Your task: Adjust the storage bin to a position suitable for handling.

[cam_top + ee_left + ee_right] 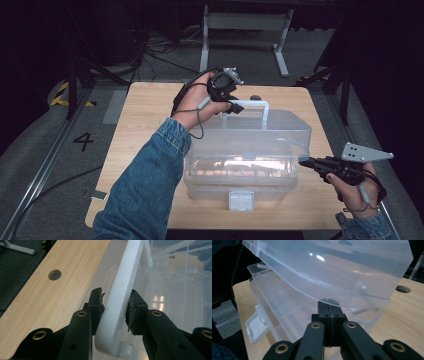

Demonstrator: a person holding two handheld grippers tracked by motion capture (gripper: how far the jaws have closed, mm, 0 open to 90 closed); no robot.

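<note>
Left tool (235, 102) clamped, forearm stretched forward — right tool (303, 161) pressed closed, pointing left.

Left hand-held gripper (235, 106): black body, grey three-cornered plate on top, black cable looping off it; black jaws with brass-ringed screw holes and worn black pads (131, 312). Right hand-held gripper (303, 160): black, slim jaws, grey three-cornered plate with small holes, black cable, brass-ringed screw holes on its jaw links. Person: blue denim sleeves (145, 180), cuffs turned at both wrists.
</note>
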